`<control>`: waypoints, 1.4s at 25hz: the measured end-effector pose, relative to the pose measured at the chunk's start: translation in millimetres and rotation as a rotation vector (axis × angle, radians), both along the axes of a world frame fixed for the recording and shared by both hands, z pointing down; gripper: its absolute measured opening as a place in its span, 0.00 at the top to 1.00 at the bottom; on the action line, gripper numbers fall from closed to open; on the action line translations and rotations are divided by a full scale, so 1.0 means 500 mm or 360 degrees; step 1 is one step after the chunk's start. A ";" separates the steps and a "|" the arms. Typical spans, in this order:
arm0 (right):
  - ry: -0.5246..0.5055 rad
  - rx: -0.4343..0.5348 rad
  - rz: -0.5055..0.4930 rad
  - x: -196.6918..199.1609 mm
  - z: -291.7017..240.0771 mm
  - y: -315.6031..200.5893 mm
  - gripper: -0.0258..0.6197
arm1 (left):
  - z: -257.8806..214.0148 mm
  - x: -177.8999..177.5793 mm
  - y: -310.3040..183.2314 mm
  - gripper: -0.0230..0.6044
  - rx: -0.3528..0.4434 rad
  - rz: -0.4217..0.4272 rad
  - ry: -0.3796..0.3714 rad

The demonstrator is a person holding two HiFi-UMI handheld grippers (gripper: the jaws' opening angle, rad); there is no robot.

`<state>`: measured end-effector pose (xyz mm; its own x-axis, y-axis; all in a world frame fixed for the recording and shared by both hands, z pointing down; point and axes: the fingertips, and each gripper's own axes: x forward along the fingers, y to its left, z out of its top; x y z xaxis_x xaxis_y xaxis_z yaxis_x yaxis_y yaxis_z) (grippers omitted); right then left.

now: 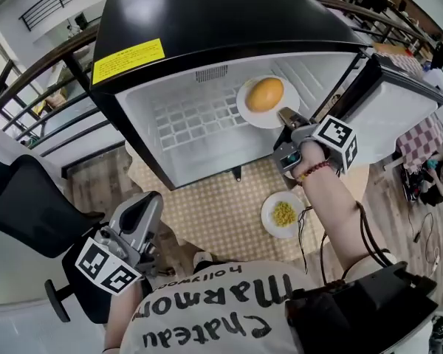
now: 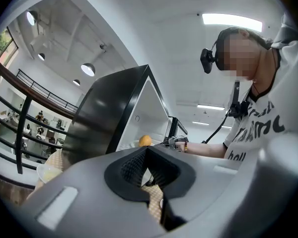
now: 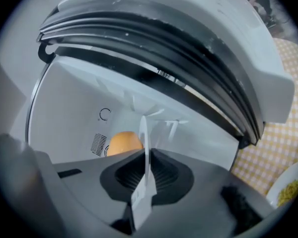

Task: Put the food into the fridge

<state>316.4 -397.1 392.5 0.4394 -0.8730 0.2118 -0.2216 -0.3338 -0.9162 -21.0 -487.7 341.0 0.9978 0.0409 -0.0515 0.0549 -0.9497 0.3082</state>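
Right gripper [image 1: 286, 116] on plate [image 1: 244, 103] with orange food [image 1: 265, 94], inside fridge [image 1: 207, 21]

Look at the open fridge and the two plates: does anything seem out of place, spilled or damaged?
Nothing looks spilled or damaged. One oddity: the plate of yellow food sits on the checked mat on the floor, outside the fridge. The right gripper holds the other plate by its rim inside.
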 end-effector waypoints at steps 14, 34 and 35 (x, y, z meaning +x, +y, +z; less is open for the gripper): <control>0.0231 -0.0380 -0.0013 0.022 0.012 -0.021 0.91 | -0.006 -0.022 -0.030 0.95 -0.0016 0.0036 0.0085; 0.0370 -0.0668 -0.0057 0.022 0.006 -0.014 0.82 | 0.000 -0.041 -0.026 0.95 -0.0054 0.0008 0.0087; 0.0374 -0.0682 -0.0055 0.021 0.009 -0.016 0.82 | 0.003 -0.044 -0.028 0.95 -0.0056 0.0007 0.0086</control>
